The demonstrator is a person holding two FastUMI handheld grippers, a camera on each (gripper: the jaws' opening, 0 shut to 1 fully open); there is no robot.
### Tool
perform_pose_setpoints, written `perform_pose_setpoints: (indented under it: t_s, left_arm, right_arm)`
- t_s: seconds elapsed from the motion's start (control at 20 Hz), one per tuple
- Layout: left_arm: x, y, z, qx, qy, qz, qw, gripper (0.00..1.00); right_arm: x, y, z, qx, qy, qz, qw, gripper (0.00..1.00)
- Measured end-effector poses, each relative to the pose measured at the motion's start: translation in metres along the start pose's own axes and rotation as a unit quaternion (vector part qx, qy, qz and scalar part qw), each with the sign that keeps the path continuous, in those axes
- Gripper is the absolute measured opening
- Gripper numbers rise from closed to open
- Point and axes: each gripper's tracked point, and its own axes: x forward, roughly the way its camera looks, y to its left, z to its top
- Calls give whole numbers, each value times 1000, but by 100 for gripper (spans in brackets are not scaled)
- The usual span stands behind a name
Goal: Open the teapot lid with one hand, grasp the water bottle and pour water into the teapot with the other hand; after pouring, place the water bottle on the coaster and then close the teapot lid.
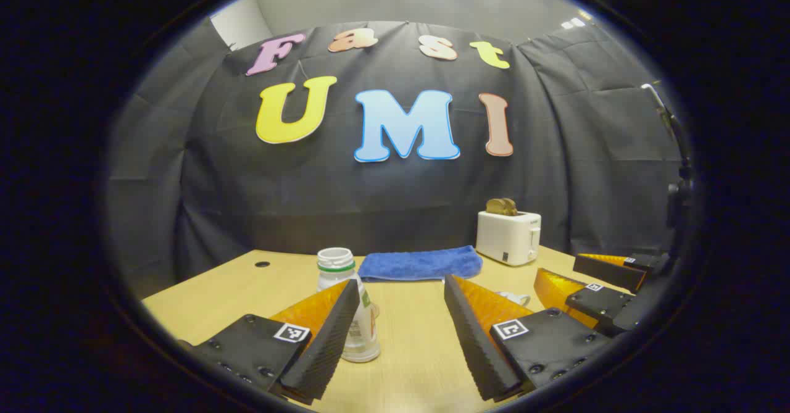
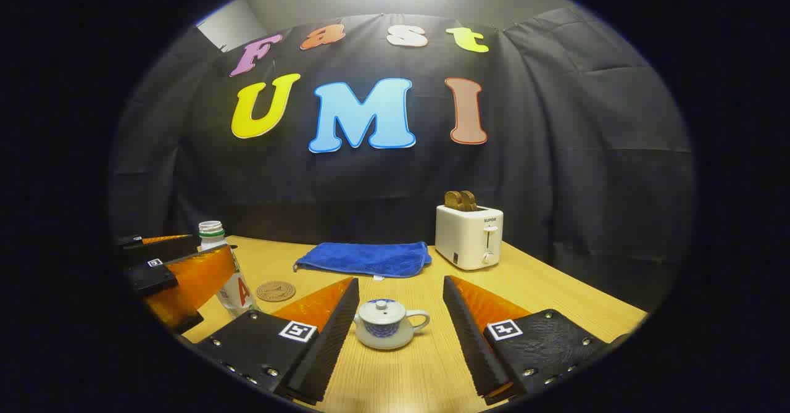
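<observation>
A clear, uncapped water bottle (image 1: 349,305) stands on the wooden table, partly behind the tip of one finger of my left gripper (image 1: 401,286), which is open and holds nothing. The small white teapot (image 2: 386,323), lid on, sits between and just beyond the fingers of my open right gripper (image 2: 400,284). A round cork coaster (image 2: 276,291) lies left of the teapot, near the bottle (image 2: 228,277). In the right gripper view the left gripper (image 2: 210,247) reaches in from the left in front of the bottle. The right gripper (image 1: 558,271) shows at the right of the left gripper view.
A folded blue towel (image 2: 364,257) lies toward the back of the table (image 2: 555,289). To its right stands a white toaster (image 2: 469,235) with bread in its slots. The black cloth wall closes off the back.
</observation>
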Motion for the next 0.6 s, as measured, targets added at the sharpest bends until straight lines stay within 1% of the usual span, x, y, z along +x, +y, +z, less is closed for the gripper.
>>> perform_pose_setpoints:
  t_s: [0.05,0.1,0.2,0.25,0.35,0.4,0.5,0.55,0.6]
  left_arm:
    - [1,1,-3,-3,-2,-3,1000,99]
    - [2,2,-8,-6,-2,-6,1000,99]
    - [6,9,-11,-3,1,-1,1000,99]
    - [7,15,-8,-5,-4,4,1000,93]
    - [8,16,-11,-12,-5,2,1000,92]
    - [10,17,-14,-14,-1,3,1000,92]
    - [11,20,-18,-14,6,7,1000,92]
    - [12,21,-20,-16,8,8,1000,99]
    - [12,21,-21,-18,9,8,1000,99]
  right_arm:
    - [2,-1,-1,-1,-1,-2,1000,85]
    - [7,-3,-5,-2,3,-8,1000,78]
    - [16,-2,-19,-4,22,-9,1000,74]
    - [18,-3,-23,-5,30,-8,1000,70]
    - [18,-2,-27,-5,39,-7,999,68]
    - [19,1,-27,-5,42,-3,999,63]
    - [19,2,-27,-16,41,-2,999,63]
    - [18,3,-26,-23,38,-1,999,63]
    - [18,6,-23,-28,36,1,999,63]
